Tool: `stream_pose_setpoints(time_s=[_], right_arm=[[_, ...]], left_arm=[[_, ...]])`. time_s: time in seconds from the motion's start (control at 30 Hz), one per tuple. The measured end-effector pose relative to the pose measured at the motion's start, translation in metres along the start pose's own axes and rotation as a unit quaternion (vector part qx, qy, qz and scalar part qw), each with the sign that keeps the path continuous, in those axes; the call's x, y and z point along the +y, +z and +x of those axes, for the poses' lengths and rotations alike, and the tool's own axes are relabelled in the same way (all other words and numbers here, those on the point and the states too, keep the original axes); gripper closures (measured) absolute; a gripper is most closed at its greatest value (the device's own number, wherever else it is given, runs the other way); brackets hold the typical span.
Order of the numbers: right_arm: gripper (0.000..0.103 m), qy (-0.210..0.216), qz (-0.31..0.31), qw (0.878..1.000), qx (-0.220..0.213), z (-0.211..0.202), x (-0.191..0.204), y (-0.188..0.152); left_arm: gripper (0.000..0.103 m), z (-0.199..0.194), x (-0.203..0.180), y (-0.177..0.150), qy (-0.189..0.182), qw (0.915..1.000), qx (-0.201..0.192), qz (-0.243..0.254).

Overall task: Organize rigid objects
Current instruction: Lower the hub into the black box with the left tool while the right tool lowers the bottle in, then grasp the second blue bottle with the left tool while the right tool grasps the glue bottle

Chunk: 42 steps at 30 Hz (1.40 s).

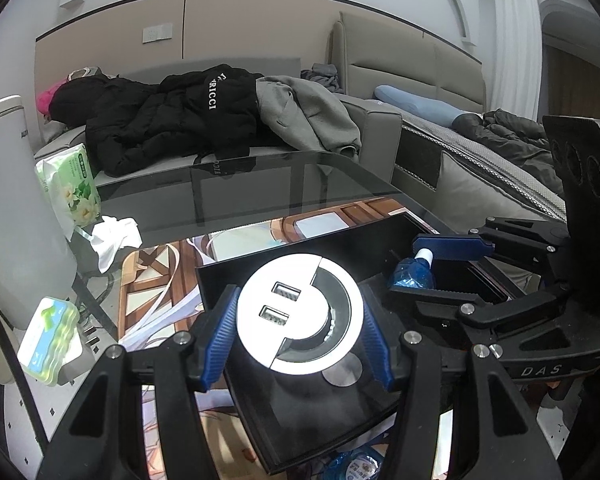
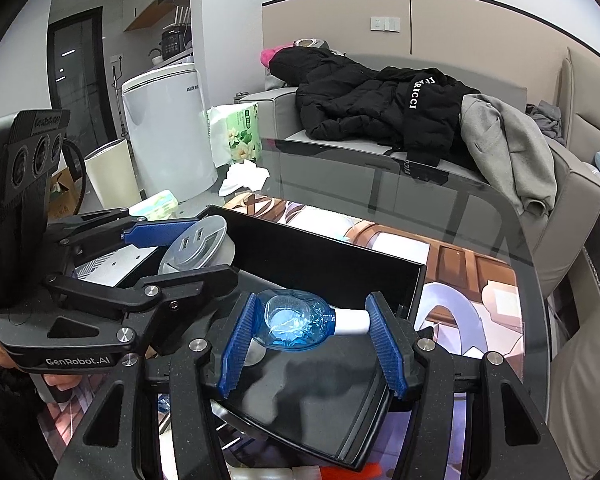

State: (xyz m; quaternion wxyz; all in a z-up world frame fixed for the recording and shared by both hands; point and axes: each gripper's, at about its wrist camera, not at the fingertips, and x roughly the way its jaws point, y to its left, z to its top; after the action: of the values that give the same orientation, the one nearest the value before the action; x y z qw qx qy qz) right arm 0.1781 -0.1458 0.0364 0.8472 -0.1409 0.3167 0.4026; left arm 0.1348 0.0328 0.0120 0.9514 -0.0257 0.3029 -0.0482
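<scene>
Layout: glass table and box

A box (image 2: 324, 256) sits on the glass table (image 2: 440, 200), near its front edge. The USB hub (image 1: 296, 312) and the bottle (image 2: 300, 322) are held over the box, hub left of bottle. A tissue pack (image 2: 242, 132) stands at the table's far left edge, a crumpled tissue (image 2: 242, 180) before it.

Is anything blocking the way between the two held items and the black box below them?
Nothing visible. The left gripper holds the round USB hub and the right gripper holds the small blue bottle, both over the open black box; its floor beneath looks bare.
</scene>
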Motion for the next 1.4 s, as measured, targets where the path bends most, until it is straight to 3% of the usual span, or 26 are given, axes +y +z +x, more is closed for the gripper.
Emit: stream_pose_setpoints(time_s=[0.5, 0.57, 0.63, 0.8, 0.87, 0.97, 1.03, 1.17, 1.4], right_arm=[[0.046, -0.004, -0.020, 1.000, 0.001, -0.002, 0.009, -0.006], [0.043, -0.001, -0.019, 1.000, -0.003, -0.006, 0.009, -0.007], [0.031, 0.000, -0.017, 1.000, -0.012, -0.012, 0.008, -0.007], [0.023, -0.010, -0.010, 0.999, -0.030, -0.026, 0.004, -0.010], [0.018, -0.016, 0.001, 0.999, -0.038, -0.032, 0.000, -0.012], [0.016, -0.022, 0.019, 0.999, -0.041, -0.039, -0.008, -0.016], [0.008, -0.025, 0.028, 0.998, -0.044, -0.044, -0.012, -0.019], [0.001, -0.020, 0.051, 0.997, -0.048, -0.054, -0.021, -0.024], [0.001, -0.025, 0.047, 0.998, -0.030, -0.065, -0.023, -0.036]], left_arm=[[0.047, 0.002, -0.006, -0.003, 0.011, 0.9998, 0.000, 0.018], [0.047, 0.001, -0.006, -0.003, 0.009, 0.9998, -0.001, 0.018], [0.047, 0.000, -0.006, -0.004, 0.007, 0.9999, -0.001, 0.015], [0.046, -0.002, -0.009, -0.006, 0.009, 0.9998, -0.001, 0.017], [0.043, -0.003, -0.011, -0.006, 0.010, 0.9998, 0.000, 0.017], [0.028, -0.007, -0.013, -0.007, -0.001, 0.9999, 0.000, 0.015], [0.016, -0.012, -0.016, -0.008, -0.004, 0.9999, -0.005, 0.015], [0.000, -0.023, -0.019, -0.010, 0.001, 0.9998, -0.014, 0.013], [0.000, -0.038, -0.011, -0.019, 0.016, 0.9998, -0.008, -0.010]])
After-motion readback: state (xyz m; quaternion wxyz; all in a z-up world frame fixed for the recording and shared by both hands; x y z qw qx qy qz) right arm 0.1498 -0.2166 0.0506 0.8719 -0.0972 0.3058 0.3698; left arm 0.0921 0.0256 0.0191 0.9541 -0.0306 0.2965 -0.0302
